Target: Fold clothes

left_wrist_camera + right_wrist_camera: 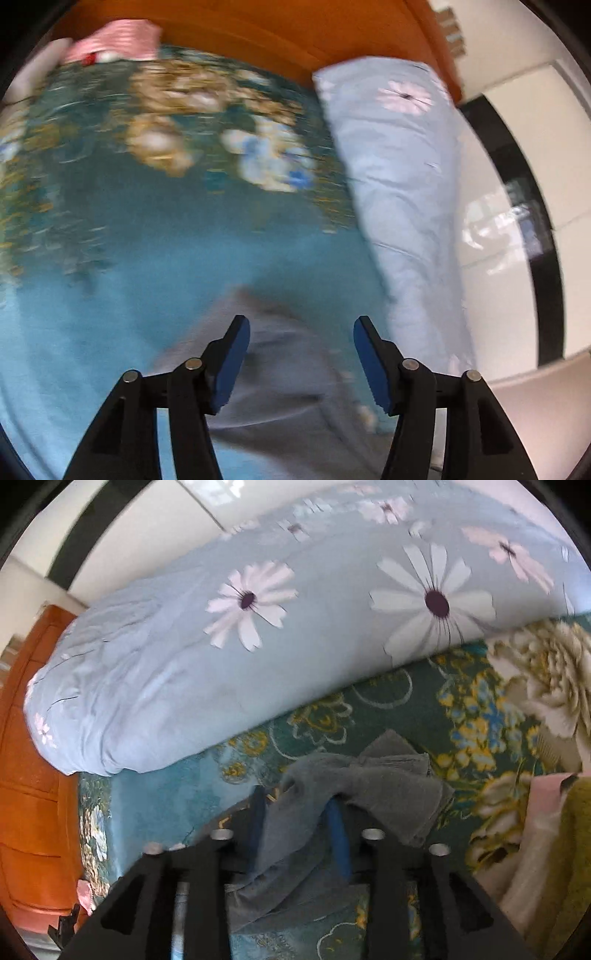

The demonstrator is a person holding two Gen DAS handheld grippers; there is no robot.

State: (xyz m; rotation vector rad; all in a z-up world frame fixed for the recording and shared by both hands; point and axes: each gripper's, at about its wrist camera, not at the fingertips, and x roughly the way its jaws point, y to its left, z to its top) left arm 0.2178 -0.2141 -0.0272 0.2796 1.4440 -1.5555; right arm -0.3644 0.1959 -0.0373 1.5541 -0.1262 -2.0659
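A grey garment (pixel 373 775) lies bunched on the teal floral bedspread (pixel 391 701). In the right wrist view my right gripper (pixel 299 812) is shut on a fold of the grey garment, which drapes between and over its blue pads (pixel 338 834). In the left wrist view my left gripper (pixel 301 328) is open and empty, its blue pads (pixel 232 362) wide apart just above the grey garment (pixel 288 373). The left view is blurred by motion.
A pale blue duvet with daisy print (pixel 229 635) lies rolled along the bed's far side (pixel 399 155). An orange wooden headboard (pixel 258 26) runs behind. A red-and-white striped cloth (pixel 118 40) lies near it. Pink and olive clothes (pixel 554 845) lie at the right.
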